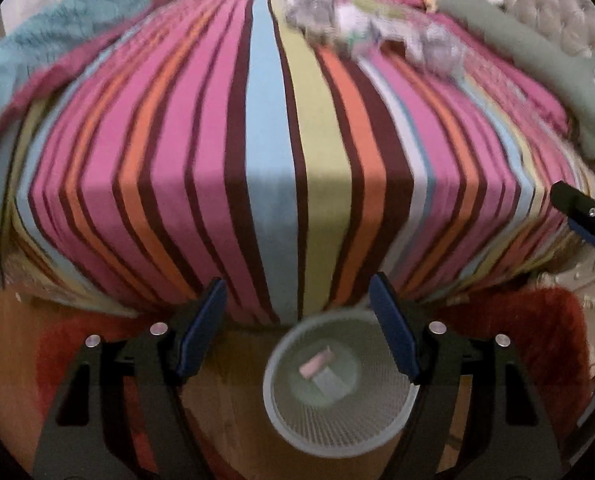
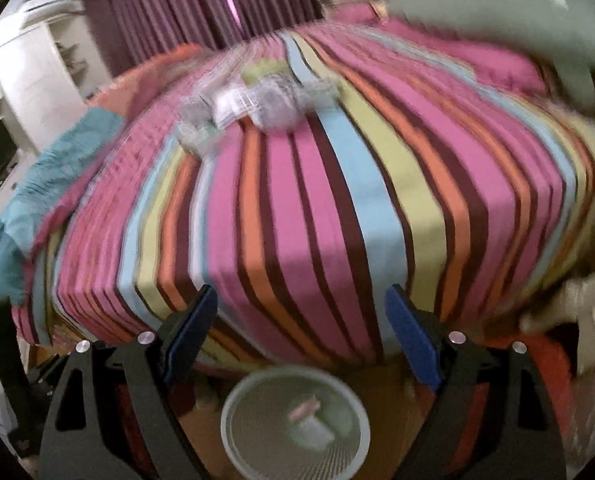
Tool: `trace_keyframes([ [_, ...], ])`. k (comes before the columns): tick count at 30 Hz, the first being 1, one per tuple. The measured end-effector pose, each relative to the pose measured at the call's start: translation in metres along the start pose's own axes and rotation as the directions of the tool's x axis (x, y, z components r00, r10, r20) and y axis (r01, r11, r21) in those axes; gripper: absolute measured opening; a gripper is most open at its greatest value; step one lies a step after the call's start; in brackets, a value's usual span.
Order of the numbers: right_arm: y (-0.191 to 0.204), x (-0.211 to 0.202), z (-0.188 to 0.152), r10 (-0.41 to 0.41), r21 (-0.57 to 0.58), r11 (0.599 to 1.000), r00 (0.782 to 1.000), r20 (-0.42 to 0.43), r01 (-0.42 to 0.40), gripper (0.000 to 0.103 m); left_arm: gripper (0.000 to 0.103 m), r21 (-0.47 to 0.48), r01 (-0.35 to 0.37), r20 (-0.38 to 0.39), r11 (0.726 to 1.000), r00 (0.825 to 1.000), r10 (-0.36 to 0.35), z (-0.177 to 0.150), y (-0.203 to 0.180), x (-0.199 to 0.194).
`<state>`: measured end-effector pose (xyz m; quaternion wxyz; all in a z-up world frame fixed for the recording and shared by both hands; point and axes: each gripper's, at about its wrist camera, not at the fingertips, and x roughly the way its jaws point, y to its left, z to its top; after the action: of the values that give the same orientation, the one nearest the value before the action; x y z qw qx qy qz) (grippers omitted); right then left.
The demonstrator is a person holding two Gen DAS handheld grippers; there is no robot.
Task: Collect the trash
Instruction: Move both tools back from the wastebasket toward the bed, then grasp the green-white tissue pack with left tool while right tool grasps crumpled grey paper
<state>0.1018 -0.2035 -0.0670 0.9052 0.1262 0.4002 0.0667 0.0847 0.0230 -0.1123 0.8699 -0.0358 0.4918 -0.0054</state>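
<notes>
A round mesh wastebasket (image 1: 339,436) stands on the floor at the foot of the bed, with a pink scrap (image 1: 315,364) and a pale piece lying in it. My left gripper (image 1: 297,320) hangs open above it, nothing between its blue pads. The same wastebasket (image 2: 233,436) shows in the right wrist view, and my right gripper (image 2: 301,332) is open and empty over it. A blurred heap of crumpled clear plastic and paper trash (image 1: 361,28) lies far back on the striped bedspread (image 1: 273,152); in the right wrist view this trash heap (image 2: 253,104) sits at the upper left.
A teal blanket (image 1: 57,40) is bunched at the bed's left, a green pillow (image 1: 537,56) at the right by a tufted headboard. A red rug (image 1: 537,344) covers the wooden floor around the basket. White shelves (image 2: 29,80) and purple curtains (image 2: 185,4) stand behind.
</notes>
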Motion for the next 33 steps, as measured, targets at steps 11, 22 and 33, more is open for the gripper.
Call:
trace_keyframes([
  [11, 0.007, 0.005, 0.069, 0.037, -0.089, 0.996, 0.993, 0.109, -0.027, 0.081, 0.072, 0.052, 0.052, 0.127, 0.997, 0.990, -0.058, 0.084, 0.002, 0.000],
  [22, 0.015, 0.042, 0.107, 0.054, -0.128, 0.991, 0.996, 0.073, -0.044, 0.081, 0.072, 0.200, 0.090, 0.163, 0.976, 0.979, -0.124, 0.148, -0.017, 0.030],
  [33, 0.022, 0.091, 0.136, 0.051, -0.169, 0.984, 0.999, 0.007, -0.049, 0.081, 0.072, 0.307, 0.114, 0.144, 0.945, 0.976, -0.165, 0.199, -0.026, 0.071],
])
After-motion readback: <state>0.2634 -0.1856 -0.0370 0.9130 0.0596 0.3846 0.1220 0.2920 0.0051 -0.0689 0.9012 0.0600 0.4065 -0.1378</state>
